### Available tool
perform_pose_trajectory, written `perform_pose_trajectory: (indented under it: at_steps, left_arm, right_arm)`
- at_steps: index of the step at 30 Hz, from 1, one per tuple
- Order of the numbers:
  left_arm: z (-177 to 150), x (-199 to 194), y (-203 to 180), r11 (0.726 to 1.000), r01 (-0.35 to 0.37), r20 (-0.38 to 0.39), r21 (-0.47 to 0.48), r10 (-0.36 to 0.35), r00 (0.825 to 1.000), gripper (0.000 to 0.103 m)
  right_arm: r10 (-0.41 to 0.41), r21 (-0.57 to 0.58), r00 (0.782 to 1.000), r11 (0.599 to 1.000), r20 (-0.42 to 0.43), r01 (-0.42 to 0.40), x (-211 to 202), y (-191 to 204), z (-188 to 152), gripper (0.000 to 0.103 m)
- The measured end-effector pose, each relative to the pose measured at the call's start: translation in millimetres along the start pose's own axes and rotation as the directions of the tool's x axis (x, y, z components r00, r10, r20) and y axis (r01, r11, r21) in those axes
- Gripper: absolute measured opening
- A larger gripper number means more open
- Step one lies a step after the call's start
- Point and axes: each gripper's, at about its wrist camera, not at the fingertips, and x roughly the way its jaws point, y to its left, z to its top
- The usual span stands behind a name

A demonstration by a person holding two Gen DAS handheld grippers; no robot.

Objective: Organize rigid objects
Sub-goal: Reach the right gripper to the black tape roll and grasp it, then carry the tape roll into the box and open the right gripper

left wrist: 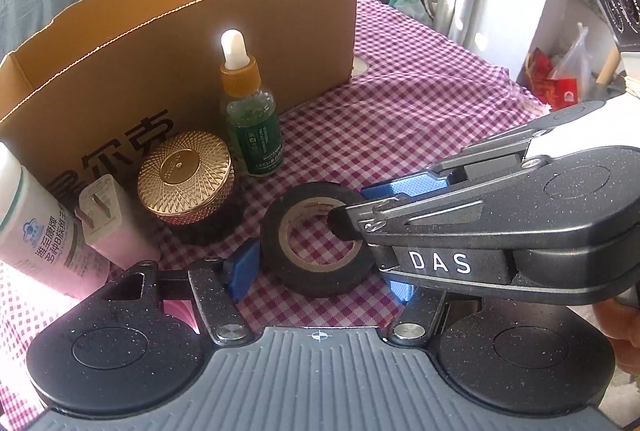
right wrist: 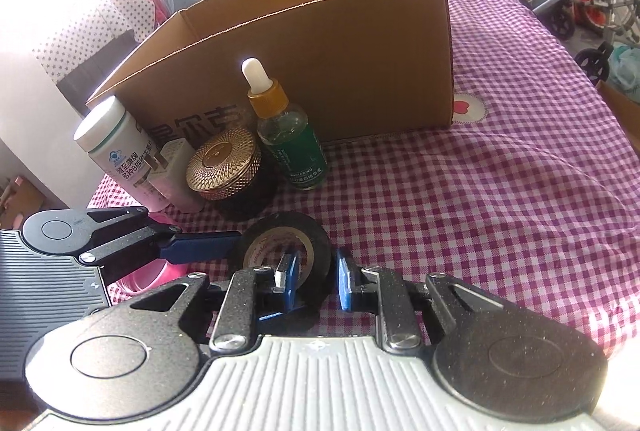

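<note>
The right gripper (right wrist: 314, 281) is clenched on the wall of the black roll of tape (left wrist: 316, 239), seemingly lifting it from the checked cloth-covered table (left wrist: 420, 119). The left gripper (left wrist: 320, 263) brackets the roll, jaws released. Next it goes up and into the brown cardboard box (left wrist: 192, 43).

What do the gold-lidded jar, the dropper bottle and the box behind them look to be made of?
The jar's lid looks like gold-toned metal or metallised plastic: glossy, with a fine woven relief. The dropper bottle seems clear glass or hard plastic, since liquid shows through above its green label; its white bulb looks like rubber. The box is plain brown corrugated cardboard, its cut rim wavy.
</note>
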Motion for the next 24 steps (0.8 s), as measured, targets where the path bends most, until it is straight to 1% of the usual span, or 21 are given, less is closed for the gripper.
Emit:
perform_pose_trajectory:
  at_steps: [6,10,13,14,17,19,21,23,24]
  left_arm:
    - [0.8,-14.8,-6.6,1.000,0.006,0.035,0.012,-0.006,0.999,0.064]
    - [4.5,-36.2,-14.3,1.000,-0.009,0.098,0.030,0.007,0.995,0.064]
    - [8.3,-56.3,-15.5,0.999,-0.025,0.157,0.023,0.021,0.987,0.064]
    - [9.8,-63.0,-15.1,0.999,-0.031,0.177,0.019,0.027,0.984,0.064]
    - [17.4,-85.2,-11.9,0.997,-0.070,0.252,0.009,0.066,0.966,0.064]
    - [26.0,-100.2,-6.3,0.994,-0.105,0.299,-0.004,0.101,0.949,0.064]
    - [37.0,-112.0,2.6,0.991,-0.132,0.331,-0.024,0.132,0.934,0.064]
    - [50.9,-122.5,15.1,0.988,-0.147,0.356,-0.051,0.156,0.921,0.064]
    - [59.0,-126.3,23.4,0.987,-0.148,0.359,-0.067,0.162,0.919,0.064]
  right_arm:
    - [-0.010,0.025,0.999,1.000,0.039,0.009,-19.0,2.1,-3.1,0.022]
    - [-0.014,0.025,0.995,1.000,0.098,0.011,-43.8,7.9,-0.5,0.022]
    - [-0.010,-0.003,0.988,1.000,0.152,0.011,-63.8,16.9,6.5,0.023]
    - [-0.005,-0.014,0.985,1.000,0.172,0.008,-70.3,20.4,10.1,0.023]
    - [0.019,-0.061,0.973,0.998,0.231,-0.005,-86.6,32.7,25.0,0.023]
    - [0.045,-0.107,0.962,0.994,0.270,-0.016,-96.3,44.4,40.9,0.023]
    - [0.067,-0.149,0.953,0.989,0.296,-0.024,-101.4,54.4,57.3,0.023]
    - [0.107,-0.204,0.941,0.978,0.321,-0.042,-104.3,65.4,81.6,0.023]
    - [0.128,-0.219,0.938,0.974,0.323,-0.057,-103.7,69.2,93.6,0.023]
